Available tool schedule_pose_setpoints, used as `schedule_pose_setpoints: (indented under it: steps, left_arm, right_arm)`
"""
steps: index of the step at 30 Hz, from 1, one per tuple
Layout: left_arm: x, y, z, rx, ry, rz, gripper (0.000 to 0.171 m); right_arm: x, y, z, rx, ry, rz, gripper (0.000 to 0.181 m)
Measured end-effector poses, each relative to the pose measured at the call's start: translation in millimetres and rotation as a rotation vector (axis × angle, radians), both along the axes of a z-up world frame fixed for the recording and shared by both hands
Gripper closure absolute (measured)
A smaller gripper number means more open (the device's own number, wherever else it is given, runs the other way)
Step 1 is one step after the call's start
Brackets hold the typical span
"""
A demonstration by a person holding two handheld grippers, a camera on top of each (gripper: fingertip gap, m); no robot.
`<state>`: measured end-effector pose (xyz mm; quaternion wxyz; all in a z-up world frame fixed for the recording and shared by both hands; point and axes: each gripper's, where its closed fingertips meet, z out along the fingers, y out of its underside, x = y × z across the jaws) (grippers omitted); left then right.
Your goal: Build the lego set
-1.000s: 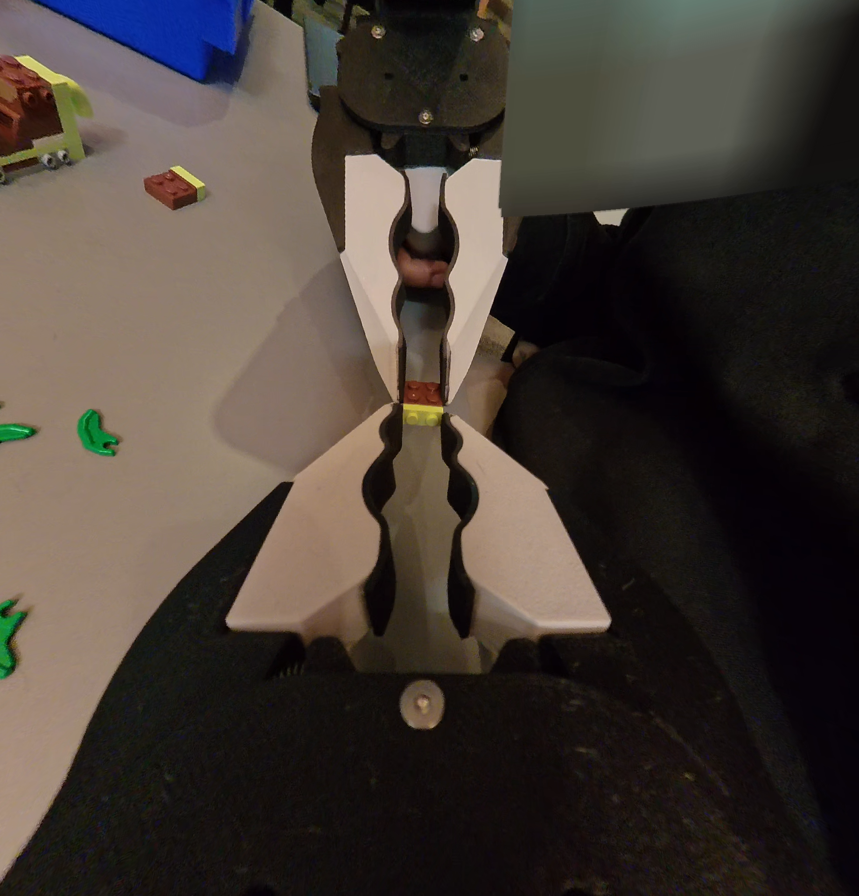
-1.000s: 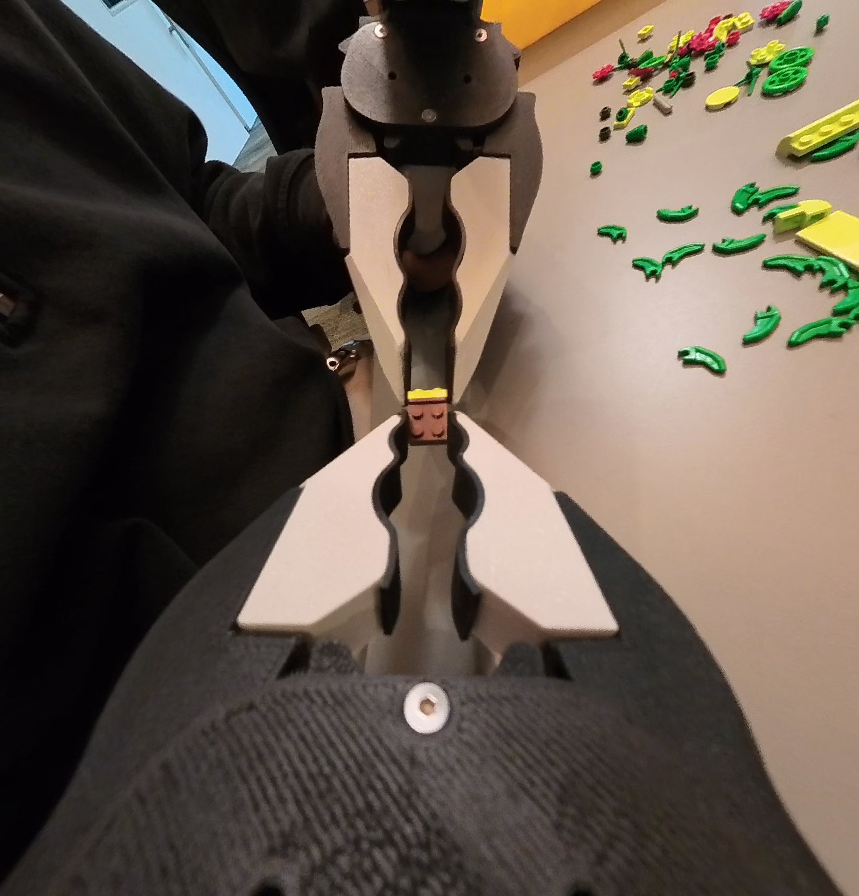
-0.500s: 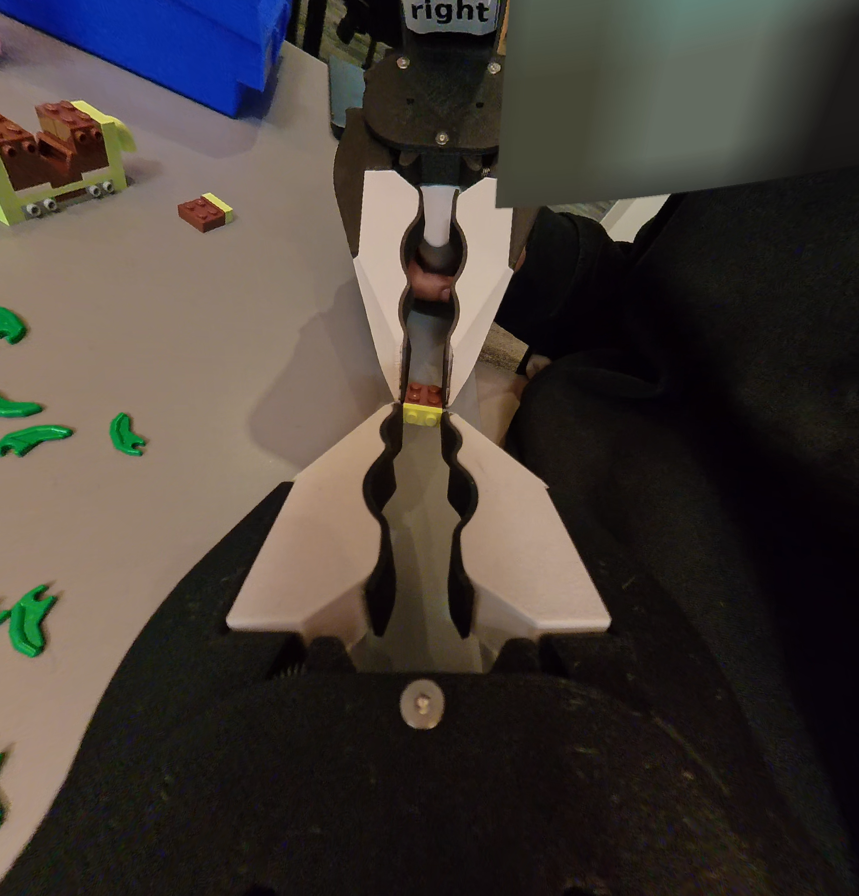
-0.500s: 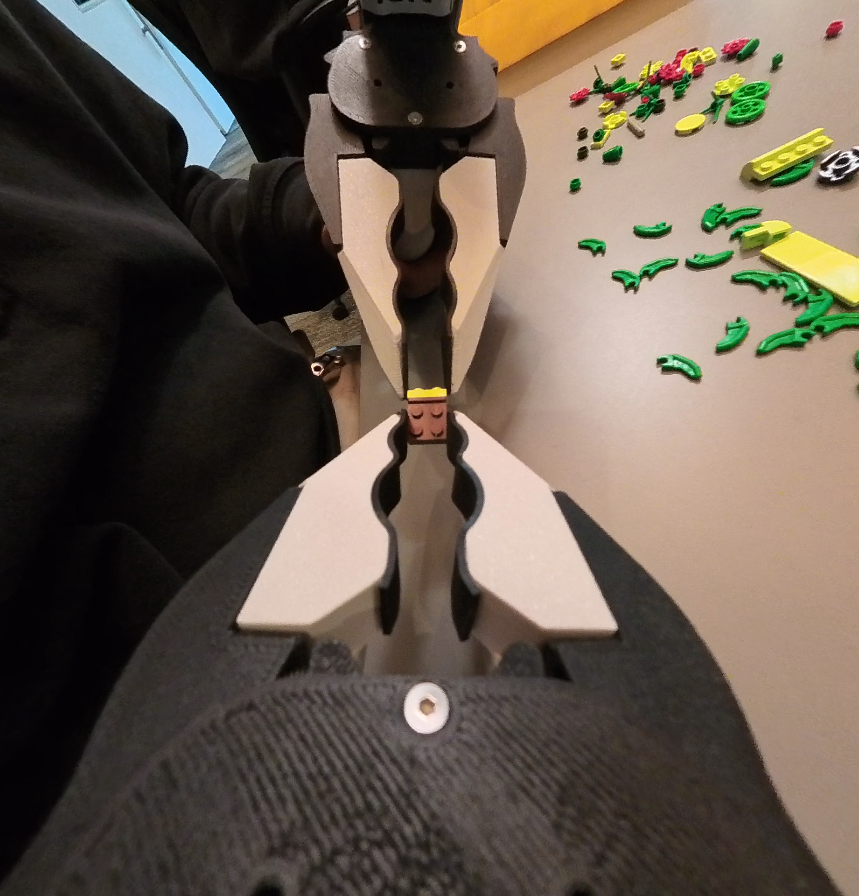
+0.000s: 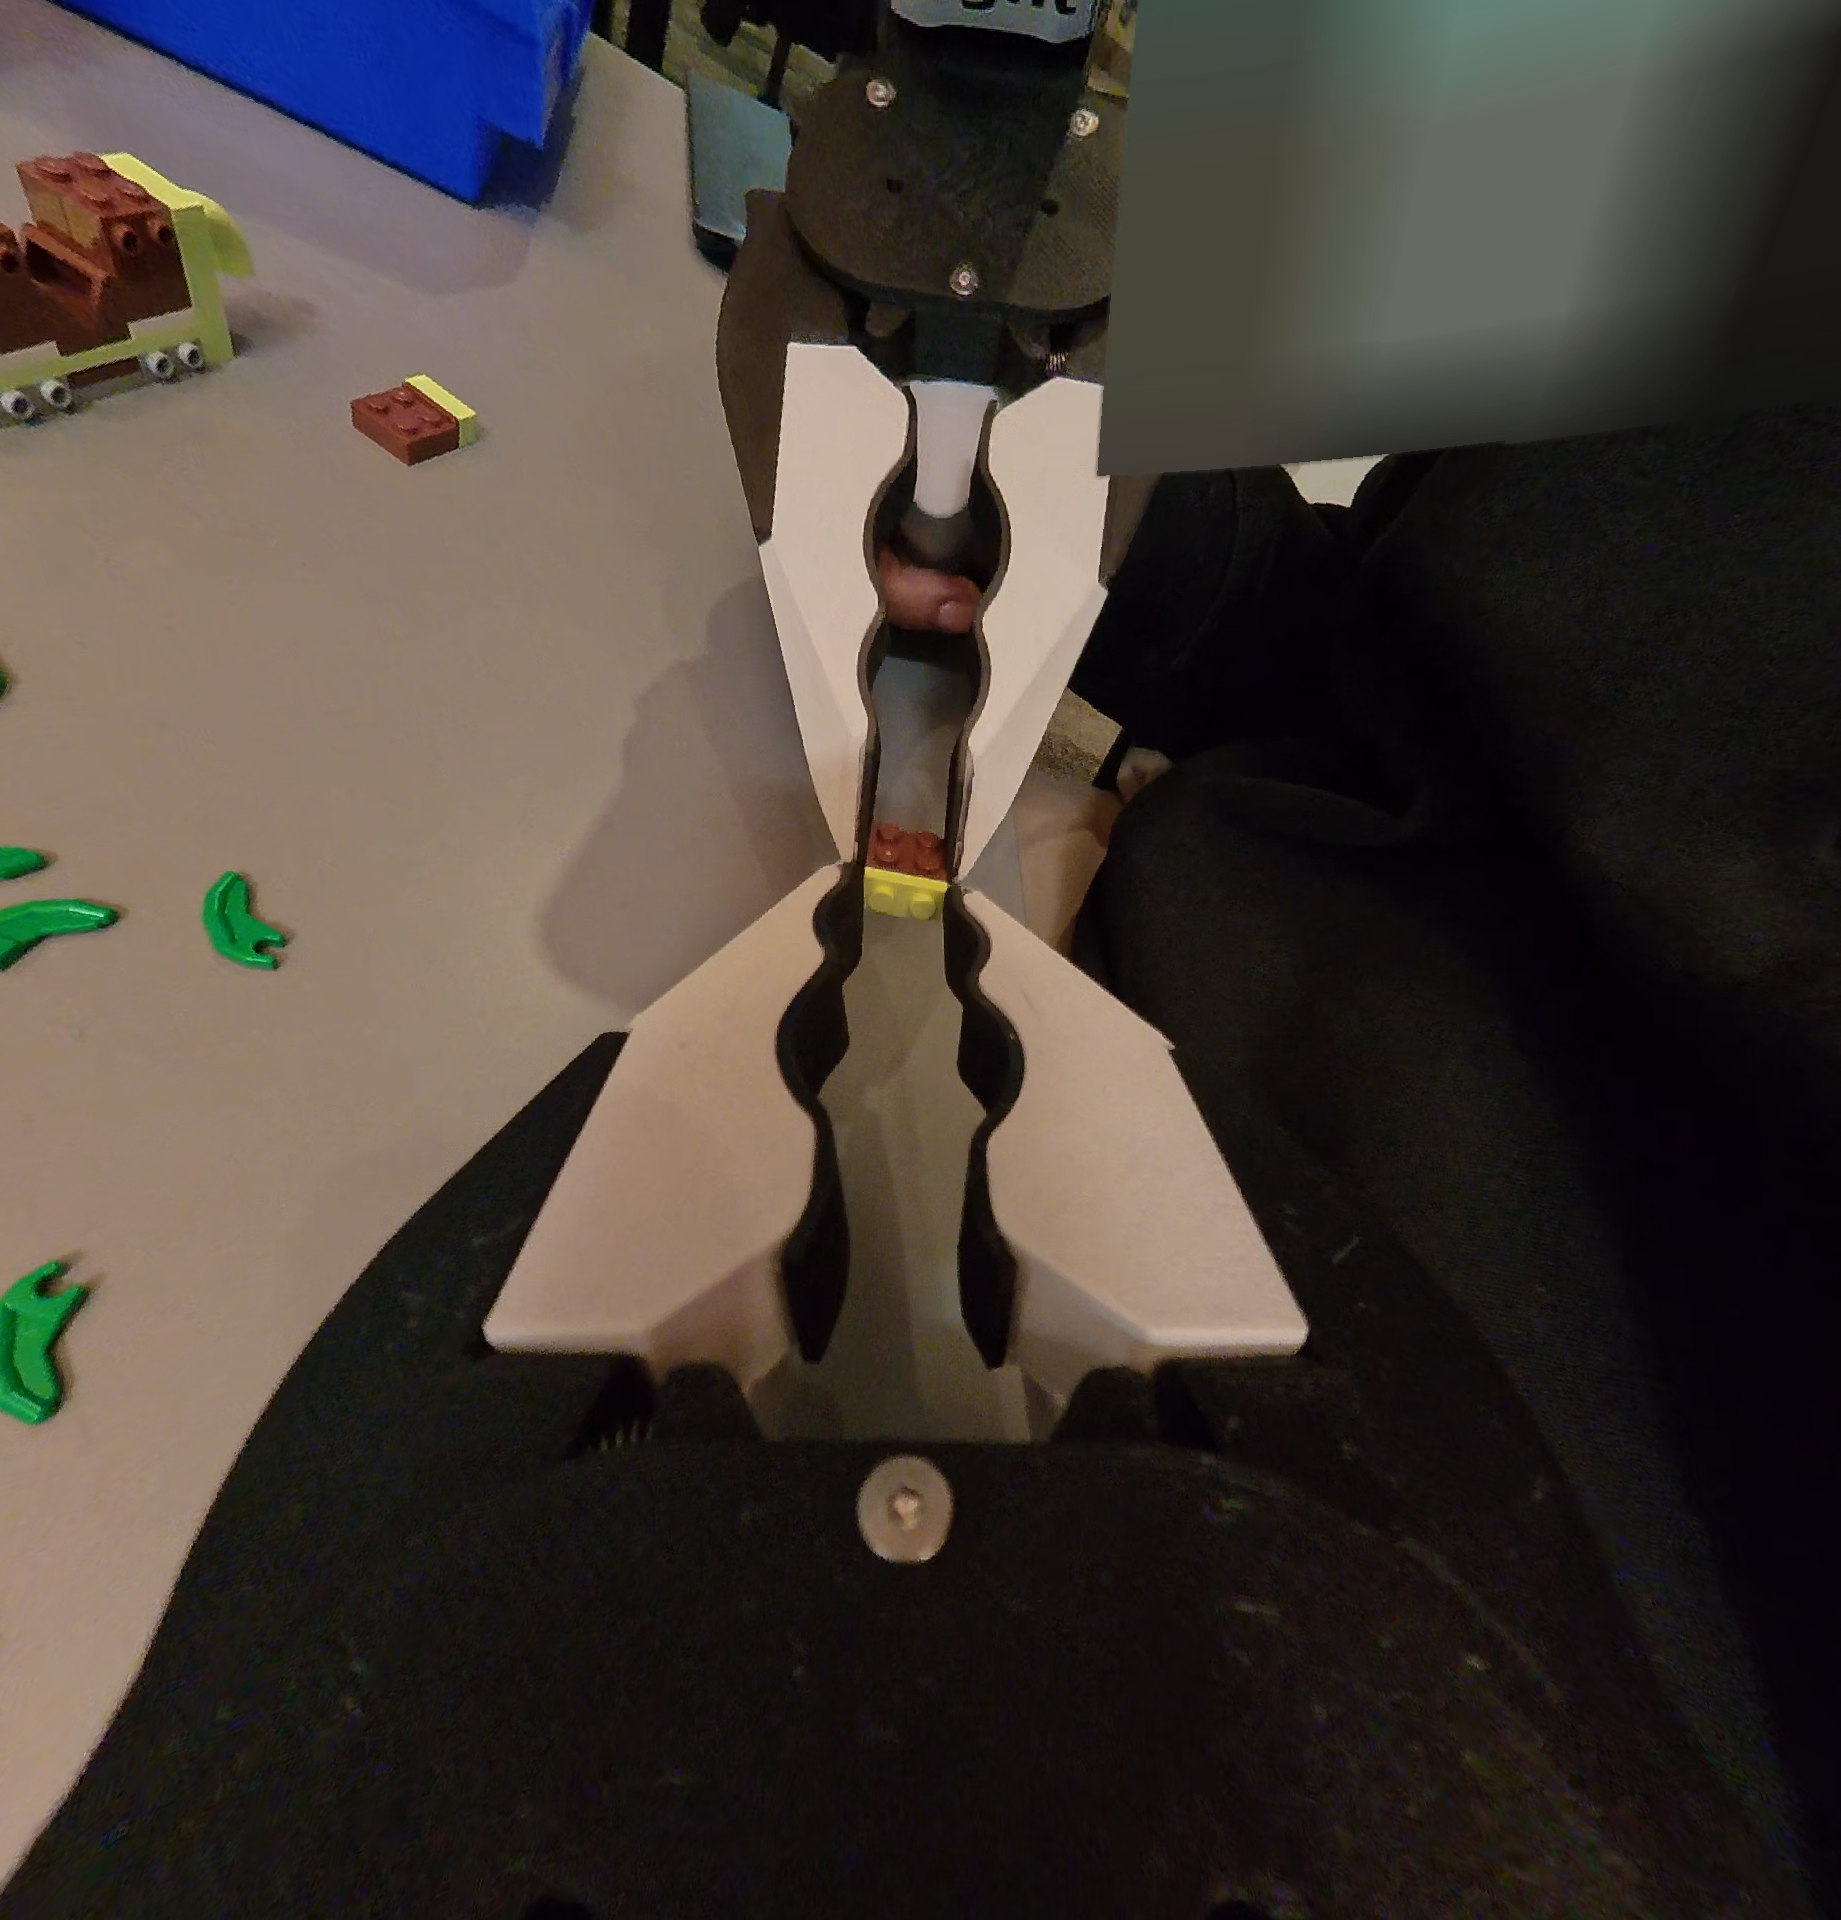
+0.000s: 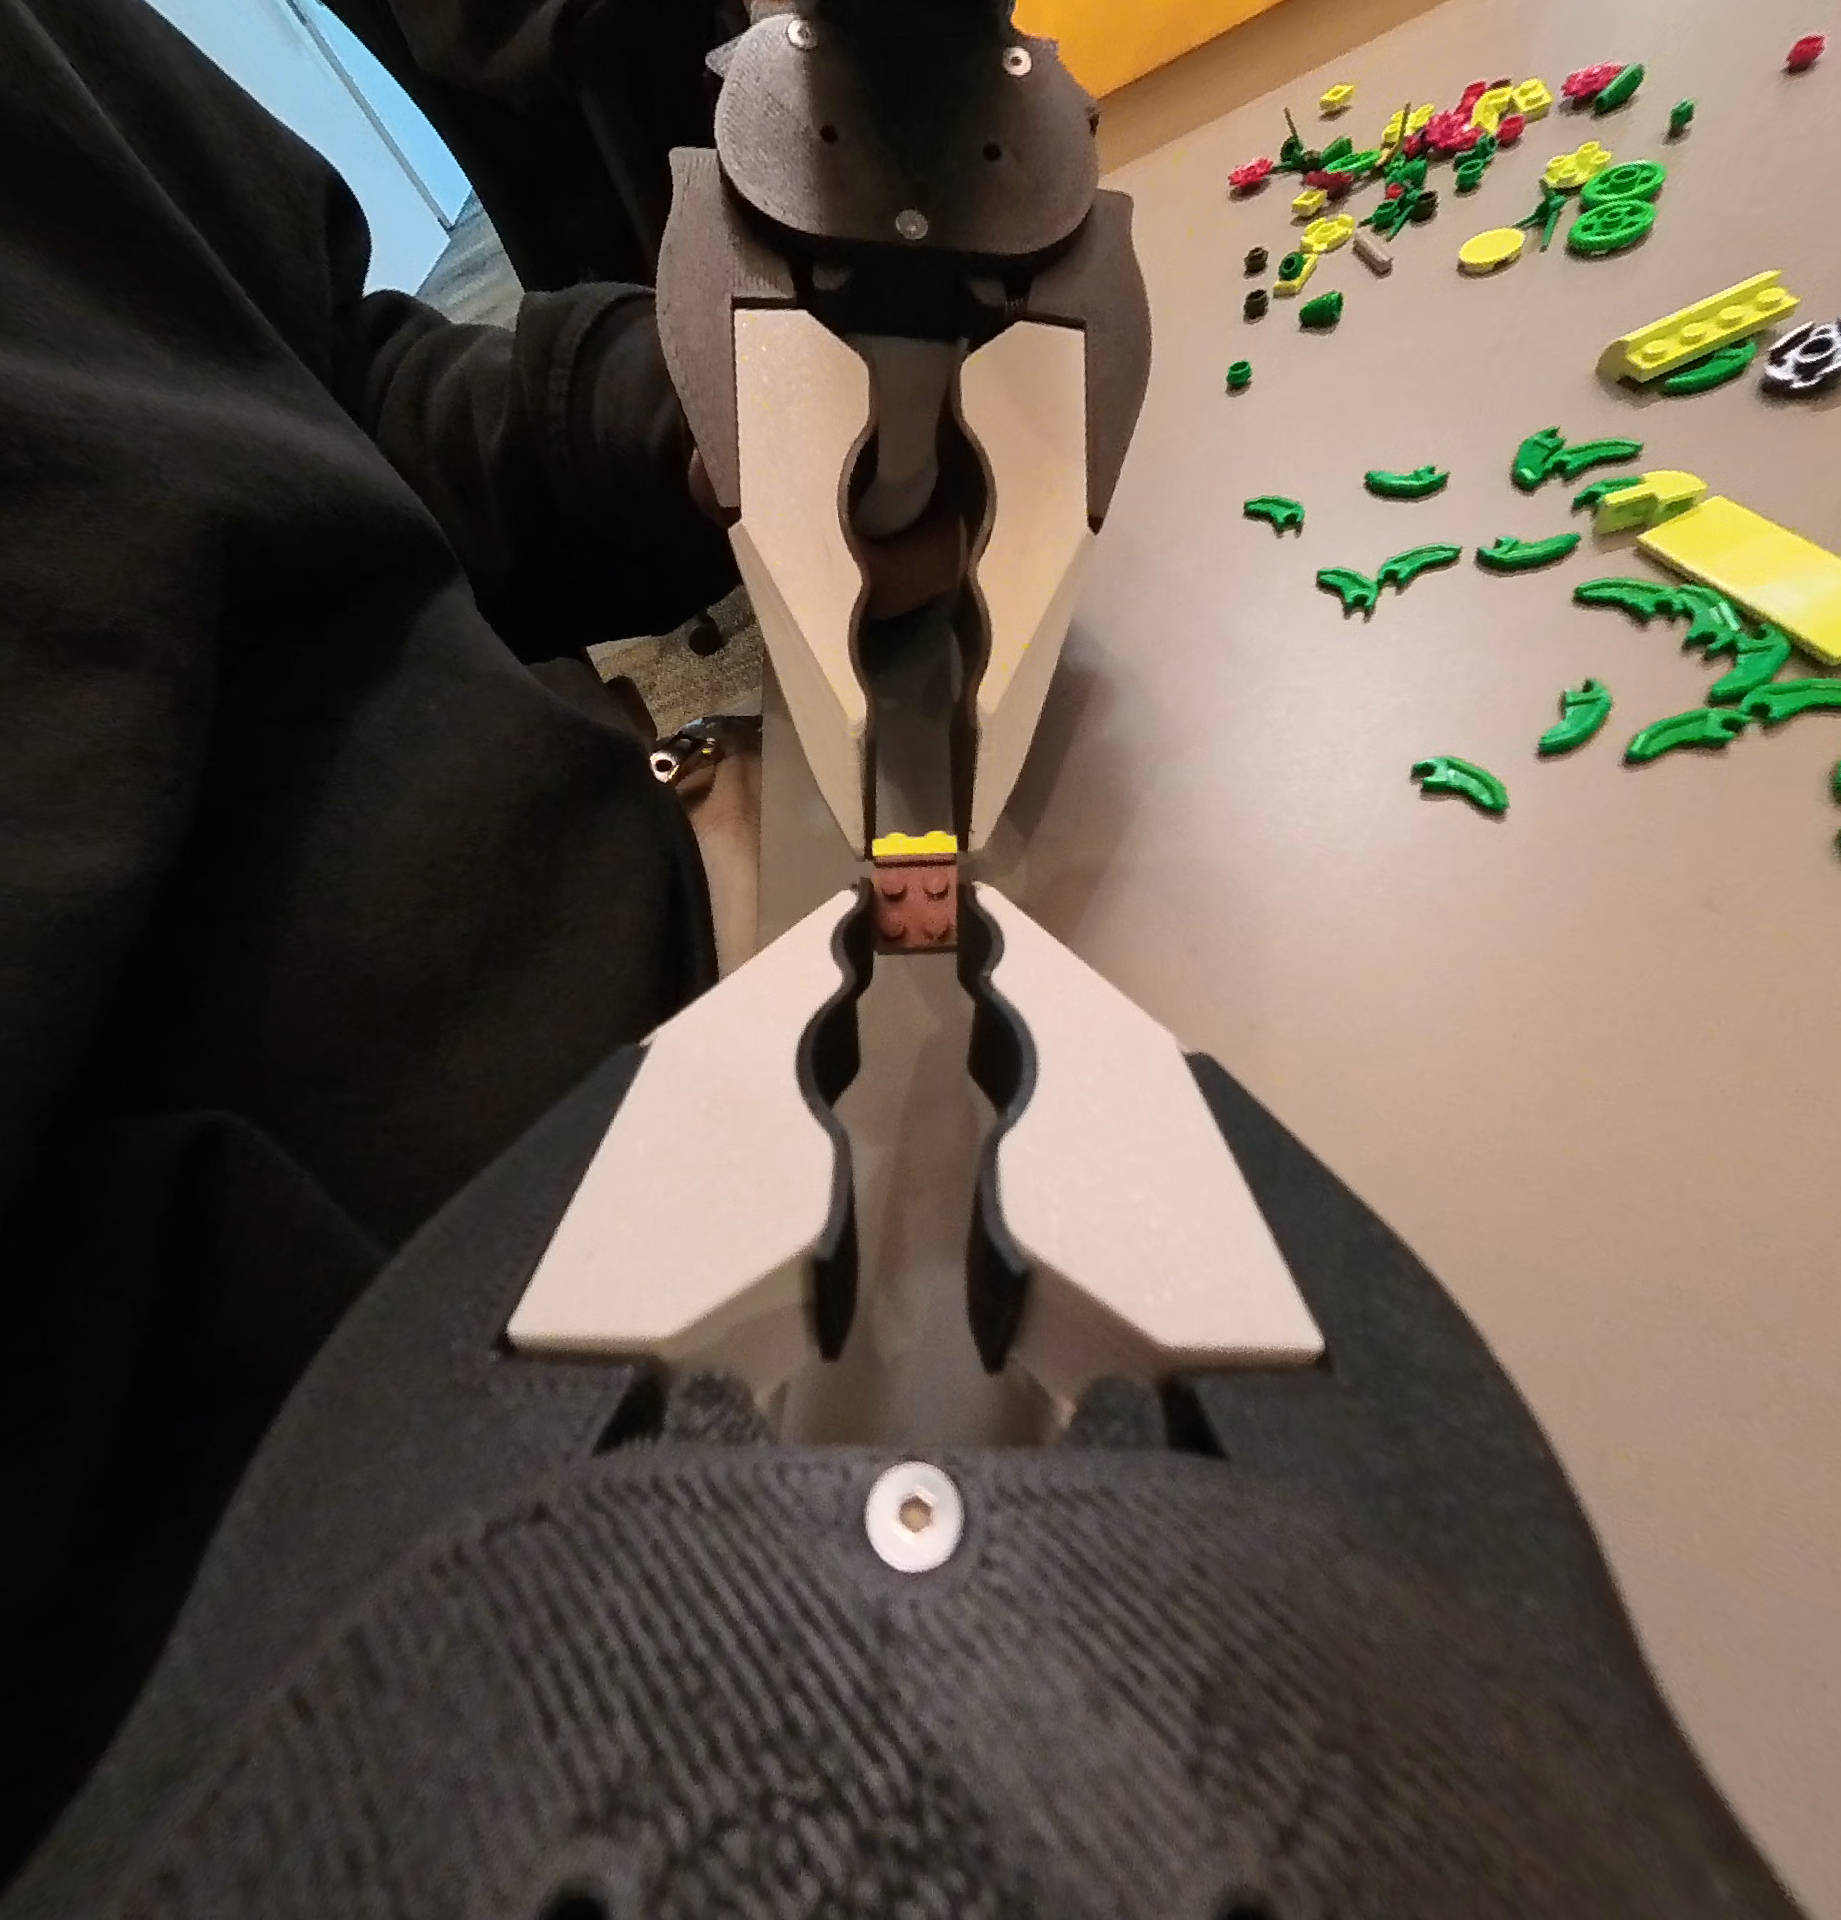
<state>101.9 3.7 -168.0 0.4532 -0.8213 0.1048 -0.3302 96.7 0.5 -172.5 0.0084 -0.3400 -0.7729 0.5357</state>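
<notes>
My left gripper is shut on a small yellow brick. My right gripper is shut on a brown 2x2 brick. The two grippers face each other tip to tip above the table's near edge. The yellow and brown bricks are pressed together between them. The brown brick shows beyond the yellow one in the left wrist view. The yellow brick shows beyond the brown one in the right wrist view.
A brown and lime partial build, a small brown and yellow piece and a blue bin lie at far left. Green leaf pieces, yellow plates and a pile of small flower parts cover the table. A person's dark clothing is close by. Both grippers' tips are close together, under 4 cm apart.
Both grippers stay shut on the joined bricks. The pair has shifted a little, so the table parts drift across both views.
</notes>
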Motion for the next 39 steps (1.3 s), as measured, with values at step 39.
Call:
schedule_pose_setpoints:
  steps: [39]
  left_arm:
    - [8.9, -15.9, 87.7, 0.175, -0.831, -0.219, 0.151]
  right_arm:
    - [3.2, -21.5, 88.3, 0.137, 1.048, -0.046, 0.168]
